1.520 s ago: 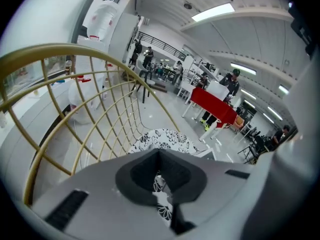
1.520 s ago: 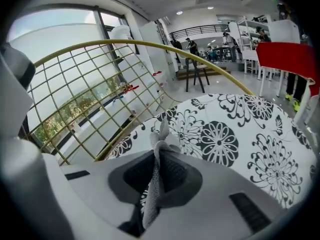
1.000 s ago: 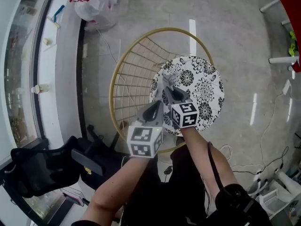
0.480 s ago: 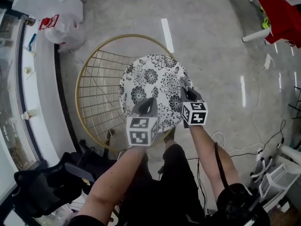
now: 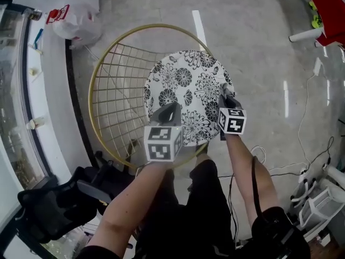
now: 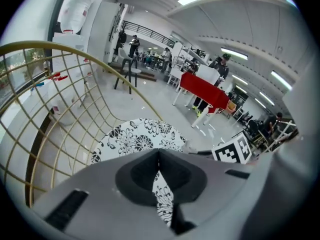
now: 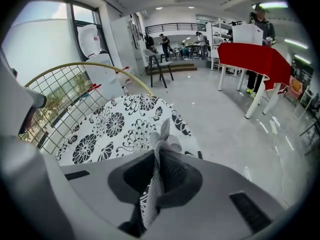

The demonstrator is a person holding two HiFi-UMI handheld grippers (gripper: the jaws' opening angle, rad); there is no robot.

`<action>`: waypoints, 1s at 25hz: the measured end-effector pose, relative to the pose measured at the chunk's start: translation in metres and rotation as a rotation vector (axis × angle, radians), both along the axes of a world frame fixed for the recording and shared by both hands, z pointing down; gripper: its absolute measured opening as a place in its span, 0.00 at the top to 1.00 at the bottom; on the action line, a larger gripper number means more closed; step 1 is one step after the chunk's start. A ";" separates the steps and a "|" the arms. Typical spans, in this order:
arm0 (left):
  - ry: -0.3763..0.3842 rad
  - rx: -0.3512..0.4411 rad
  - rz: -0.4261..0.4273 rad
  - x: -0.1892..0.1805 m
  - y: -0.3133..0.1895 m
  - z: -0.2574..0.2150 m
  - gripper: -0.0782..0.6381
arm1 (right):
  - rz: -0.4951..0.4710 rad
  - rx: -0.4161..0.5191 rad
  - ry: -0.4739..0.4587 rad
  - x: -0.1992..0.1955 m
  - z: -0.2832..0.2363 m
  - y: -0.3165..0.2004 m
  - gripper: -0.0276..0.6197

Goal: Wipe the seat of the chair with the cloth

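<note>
The chair has a round seat (image 5: 186, 85) with a black-and-white flower print and a gold wire back (image 5: 116, 99). My right gripper (image 5: 225, 94) hangs over the seat's right edge, shut on a grey cloth (image 7: 159, 144) that pokes up between its jaws. The seat (image 7: 120, 121) spreads out to the left ahead of it. My left gripper (image 5: 171, 112) sits over the seat's near left part, jaws closed together with nothing held. In the left gripper view the seat (image 6: 135, 136) lies just past the gripper (image 6: 159, 159).
A white plastic bag (image 5: 75, 15) lies on the floor beyond the chair's back. A black office chair (image 5: 54, 204) stands at the near left. Cables (image 5: 302, 163) trail on the floor at the right. A red-covered table (image 7: 252, 59) stands farther off.
My right gripper has moved with the cloth from the seat's left part across to its right edge. The left gripper now sits over the seat's near left instead of the wire back. The head view shifted.
</note>
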State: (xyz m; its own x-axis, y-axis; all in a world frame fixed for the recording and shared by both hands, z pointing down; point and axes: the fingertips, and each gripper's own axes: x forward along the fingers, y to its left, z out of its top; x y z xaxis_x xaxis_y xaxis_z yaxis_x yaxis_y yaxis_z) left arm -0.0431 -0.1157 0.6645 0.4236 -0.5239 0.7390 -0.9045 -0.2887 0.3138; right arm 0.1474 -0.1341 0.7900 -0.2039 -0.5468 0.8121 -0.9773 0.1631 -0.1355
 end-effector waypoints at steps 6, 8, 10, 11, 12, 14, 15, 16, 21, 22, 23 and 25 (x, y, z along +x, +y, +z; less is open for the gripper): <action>-0.014 0.010 -0.080 -0.048 0.003 -0.006 0.88 | -0.054 -0.042 -0.047 -0.065 0.013 0.012 0.92; -0.004 0.011 -0.101 -0.059 0.004 -0.010 0.88 | -0.076 -0.060 -0.071 -0.089 0.014 0.019 0.92; 0.007 0.019 -0.118 -0.068 0.004 -0.017 0.88 | -0.112 -0.077 -0.096 -0.112 0.014 0.026 0.92; 0.011 0.026 -0.128 -0.073 0.004 -0.021 0.88 | -0.132 -0.084 -0.111 -0.124 0.012 0.028 0.92; 0.015 0.034 -0.139 -0.077 0.003 -0.025 0.88 | -0.150 -0.091 -0.128 -0.136 0.011 0.031 0.92; 0.022 0.043 -0.155 -0.086 0.002 -0.032 0.88 | -0.186 -0.106 -0.161 -0.159 0.007 0.038 0.92; 0.025 0.046 -0.161 -0.089 0.003 -0.035 0.88 | -0.206 -0.115 -0.174 -0.170 0.006 0.042 0.92; 0.029 0.049 -0.166 -0.092 0.003 -0.039 0.88 | -0.229 -0.124 -0.185 -0.181 0.005 0.046 0.92; 0.043 0.070 -0.194 -0.107 0.008 -0.057 0.88 | -0.331 -0.159 -0.233 -0.230 0.000 0.066 0.92; 0.044 0.069 -0.198 -0.109 0.009 -0.058 0.88 | -0.342 -0.163 -0.242 -0.238 -0.001 0.069 0.92; 0.044 0.067 -0.201 -0.111 0.010 -0.058 0.88 | -0.351 -0.167 -0.250 -0.244 -0.002 0.071 0.92; 0.044 0.064 -0.207 -0.114 0.013 -0.059 0.88 | -0.367 -0.175 -0.270 -0.257 -0.004 0.076 0.92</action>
State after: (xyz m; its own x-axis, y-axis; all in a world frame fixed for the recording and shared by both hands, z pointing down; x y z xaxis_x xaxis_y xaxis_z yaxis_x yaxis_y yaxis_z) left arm -0.1573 -0.1027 0.6056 0.3332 -0.6482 0.6847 -0.9324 -0.1188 0.3414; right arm -0.1095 -0.0586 0.7856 -0.5738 -0.2592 0.7769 -0.7856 0.4423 -0.4327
